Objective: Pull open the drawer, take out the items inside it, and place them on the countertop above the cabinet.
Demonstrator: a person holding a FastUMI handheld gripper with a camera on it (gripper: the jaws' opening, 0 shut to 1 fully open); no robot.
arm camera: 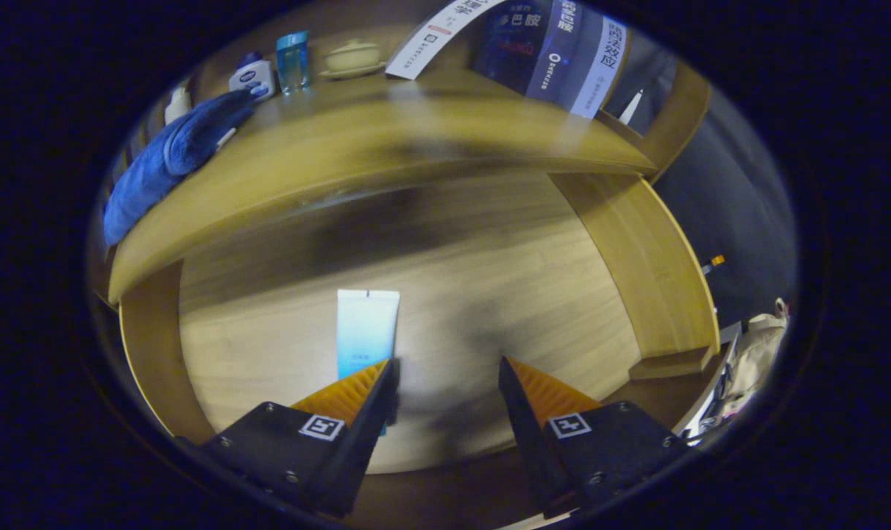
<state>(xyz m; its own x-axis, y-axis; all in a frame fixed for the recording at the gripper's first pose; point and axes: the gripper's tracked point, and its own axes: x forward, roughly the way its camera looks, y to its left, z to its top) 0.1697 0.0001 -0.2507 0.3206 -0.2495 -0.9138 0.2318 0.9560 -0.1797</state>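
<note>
1. the view looks down along the gripper (445, 368) into an open wooden drawer (489, 294); its fingers stand wide apart with nothing between them, poised above the drawer floor.
2. a pale tube (367, 331), white at the far end and fading to light blue nearer the fingers, lies flat on the drawer floor; its near end is hidden behind the left finger, so the tube sits to the left of the gap, not between the fingers.
3. above the drawer runs the countertop (386, 140); on it rest a blue cloth (173, 162), a white bottle with a blue label (252, 76), a clear blue container (293, 60) and a small cream lidded dish (353, 57); tall printed panels (563, 51) stand further along.
4. judged step: the drawer is already pulled open, and the tube is yet to be picked up and taken out.
5. judged next move: shift the gripper left until the tube lies between the fingers, lower, then close on it; a slim flat tube may slip or tip if caught near one edge.
6. writing: the tube carries a small printed line too faint to read; the panels bear printed characters, which i leave unread; each finger block carries a square black-and-white marker.
</note>
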